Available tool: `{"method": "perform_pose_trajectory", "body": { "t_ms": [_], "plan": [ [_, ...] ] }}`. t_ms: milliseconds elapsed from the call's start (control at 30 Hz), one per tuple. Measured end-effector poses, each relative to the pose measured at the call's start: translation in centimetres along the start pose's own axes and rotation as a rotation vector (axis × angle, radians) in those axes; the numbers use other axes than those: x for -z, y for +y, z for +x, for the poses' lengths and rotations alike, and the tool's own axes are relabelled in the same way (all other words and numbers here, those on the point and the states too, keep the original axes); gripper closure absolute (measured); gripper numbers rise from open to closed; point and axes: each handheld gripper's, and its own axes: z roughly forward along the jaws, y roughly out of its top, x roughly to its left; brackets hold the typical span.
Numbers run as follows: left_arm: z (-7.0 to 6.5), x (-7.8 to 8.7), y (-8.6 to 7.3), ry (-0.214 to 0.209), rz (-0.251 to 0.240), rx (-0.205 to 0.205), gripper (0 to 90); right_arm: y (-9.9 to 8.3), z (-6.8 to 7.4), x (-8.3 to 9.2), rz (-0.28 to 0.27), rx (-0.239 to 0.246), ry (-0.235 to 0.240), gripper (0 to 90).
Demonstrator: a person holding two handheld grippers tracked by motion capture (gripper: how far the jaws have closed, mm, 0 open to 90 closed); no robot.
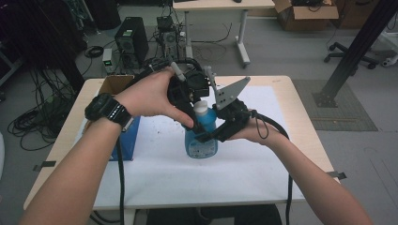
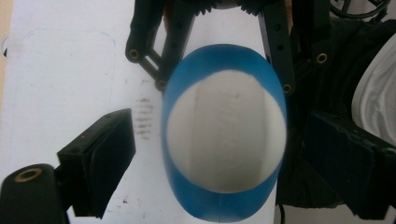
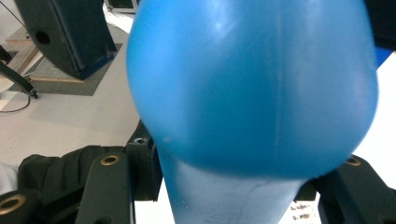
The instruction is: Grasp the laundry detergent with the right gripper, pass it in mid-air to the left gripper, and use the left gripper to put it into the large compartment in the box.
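A blue bottle (image 1: pixel 202 143) with a white cap (image 1: pixel 200 108) stands upright on the white sheet in the middle of the table. My right gripper (image 1: pixel 213 133) comes in from the right and is shut on the bottle's body; its jaws press both sides of the blue bottle (image 3: pixel 252 88). My left gripper (image 1: pixel 190 91) hangs above the bottle and points straight down. In the left gripper view the white cap (image 2: pixel 226 135) lies between the jaws of the left gripper (image 2: pixel 224 163), which stands open with a gap on each side.
A white sheet (image 1: pixel 187 173) covers most of the wooden table. An open cardboard box (image 1: pixel 115 84) and a blue flat object (image 1: pixel 127 140) sit at the table's left. On the floor beyond are a computer tower (image 1: pixel 131 40), cables and a second table.
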Motion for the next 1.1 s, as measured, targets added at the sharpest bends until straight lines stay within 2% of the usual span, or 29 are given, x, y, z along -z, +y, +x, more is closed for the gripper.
{"method": "perform_pose_trajectory", "body": {
  "t_ms": [233, 467, 733, 1100],
  "plan": [
    [0.00, -0.21, 0.03, -0.005, 0.016, -0.002, 17.3, -0.08, 0.02, -0.08, 0.001, 0.000, 0.000, 42.3],
    [-0.15, -0.48, 0.16, -0.010, 0.029, -0.021, 23.5, -0.07, 0.04, -0.05, -0.001, 0.002, 0.002, 42.3],
    [-0.14, -0.62, 0.23, 0.001, 0.040, -0.021, 30.6, -0.19, 0.05, -0.13, 0.001, 0.001, 0.000, 42.3],
    [-0.19, -0.79, 0.33, 0.000, 0.051, -0.029, 33.1, -0.35, 0.01, -0.30, 0.007, -0.001, 0.001, 42.3]
  ]
}}
